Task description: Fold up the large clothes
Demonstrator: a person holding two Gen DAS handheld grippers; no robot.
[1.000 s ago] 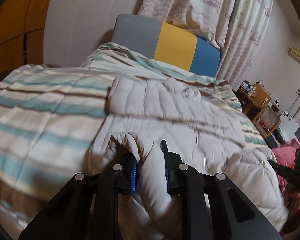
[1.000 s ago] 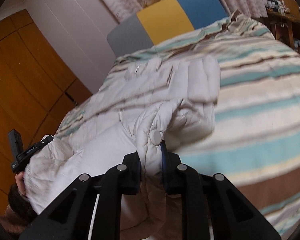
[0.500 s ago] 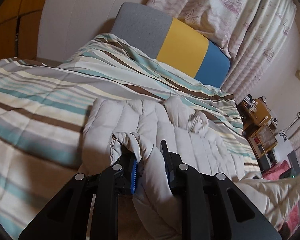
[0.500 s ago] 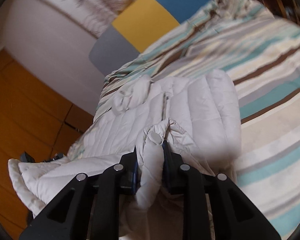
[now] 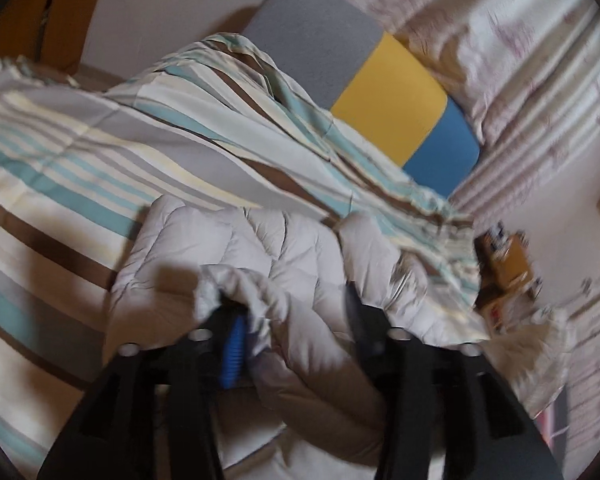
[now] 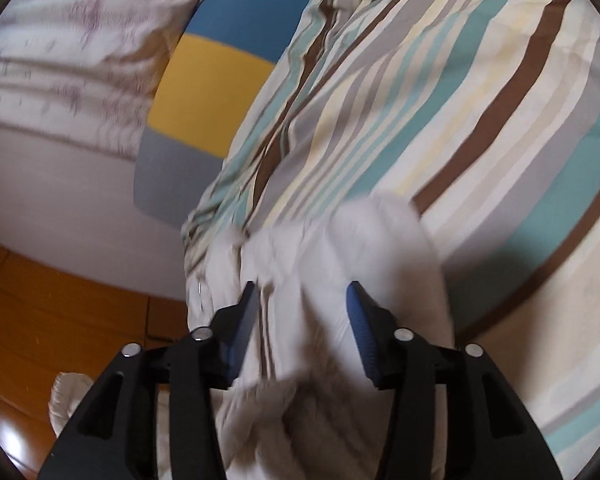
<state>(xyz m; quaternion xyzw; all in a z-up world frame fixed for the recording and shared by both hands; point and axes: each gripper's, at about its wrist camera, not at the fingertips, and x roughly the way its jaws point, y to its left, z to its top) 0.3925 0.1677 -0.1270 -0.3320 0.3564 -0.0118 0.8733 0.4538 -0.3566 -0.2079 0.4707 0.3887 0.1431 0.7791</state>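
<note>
A white quilted puffer jacket (image 5: 268, 248) lies on a striped duvet (image 5: 80, 152). My left gripper (image 5: 292, 320) is open just above it, jaws wide apart, with a fold of the jacket's edge draped loosely over the left blue pad (image 5: 232, 356). In the right wrist view the same jacket (image 6: 360, 264) lies below my right gripper (image 6: 302, 304), which is open with its blue pads apart and nothing between them. Both views are motion-blurred.
A grey, yellow and blue headboard (image 5: 380, 96) stands at the bed's far end, with patterned curtains (image 5: 520, 60) behind it. A wooden side table (image 5: 508, 272) is to the right. Orange wooden floor (image 6: 60, 320) shows left of the bed.
Both grippers were shut on jacket fabric and carried it toward the headboard, folding the jacket over itself. Now both have opened and let go, and the fold lies on the jacket.
</note>
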